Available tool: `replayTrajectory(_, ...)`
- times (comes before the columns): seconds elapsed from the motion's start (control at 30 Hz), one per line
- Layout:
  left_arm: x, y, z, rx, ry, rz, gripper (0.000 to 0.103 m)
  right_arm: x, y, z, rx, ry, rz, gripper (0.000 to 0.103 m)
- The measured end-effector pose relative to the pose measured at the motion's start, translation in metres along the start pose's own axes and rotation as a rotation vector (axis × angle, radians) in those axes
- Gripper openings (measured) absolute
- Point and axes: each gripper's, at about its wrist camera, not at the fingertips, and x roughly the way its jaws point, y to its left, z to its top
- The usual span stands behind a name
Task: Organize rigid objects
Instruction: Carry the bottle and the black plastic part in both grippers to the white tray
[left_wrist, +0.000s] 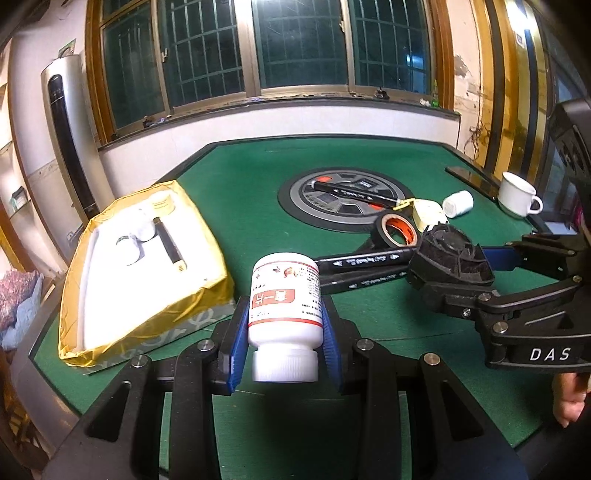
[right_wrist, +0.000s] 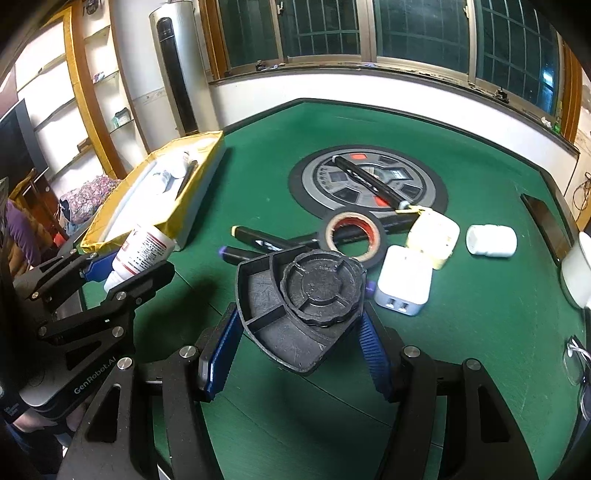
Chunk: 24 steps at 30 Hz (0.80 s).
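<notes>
From the left wrist view, the left gripper (left_wrist: 284, 328) is clamping a white pill bottle (left_wrist: 284, 302) across its body, cap toward the camera, carried above the near edge of the green tabletop (left_wrist: 258, 192). The gold-lined box (left_wrist: 147, 266) is sitting at the left edge, already holding a black marker (left_wrist: 169, 243) and some white items. The bottle is looking light, rigid and smooth-sided, so the mid-body hold on the label seems the safest place against slipping. Two black markers (left_wrist: 362, 269) are lying just beyond it.

From the right wrist view, the right gripper (right_wrist: 297, 332) is gripping a black plastic tape dispenser (right_wrist: 299, 306) by its two flanks, lifted over the tabletop's near middle. It is appearing stiff, light and awkwardly shaped; its flat sides look the best purchase. Beyond it, a roll of tape (right_wrist: 354, 236), a white charger (right_wrist: 404, 284) and a small white bottle (right_wrist: 491, 240) are waiting toward the right edge
</notes>
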Motion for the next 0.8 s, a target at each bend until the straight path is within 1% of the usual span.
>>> replayTrajectory(0.17,-0.005,0.022,0.002,-0.064,-0.011,-0.020,0.033,0.005,0.018,0.012,-0.028,0.007,0.018,0.057)
replayTrajectory(0.27,-0.009,0.035,0.004,-0.092,-0.023,-0.013,0.033,0.008,0.029,0.019,-0.042,0.009,0.025,0.057)
replayTrajectory(0.43,-0.014,0.063,0.008,-0.148,-0.052,0.022,0.033,0.012,0.050,0.031,-0.078,0.008,0.030,0.057)
replayTrajectory(0.57,-0.009,0.090,0.009,-0.199,-0.059,0.060,0.033,0.015,0.067,0.042,-0.108,0.006,0.040,0.057)
replayTrajectory(0.67,0.003,0.115,0.007,-0.254,-0.039,0.100,0.033,0.021,0.085,0.059,-0.145,0.017,0.060,0.057)
replayTrajectory(0.8,0.019,0.140,0.007,-0.309,-0.006,0.124,0.033,0.029,0.116,0.089,-0.215,0.003,0.069,0.057)
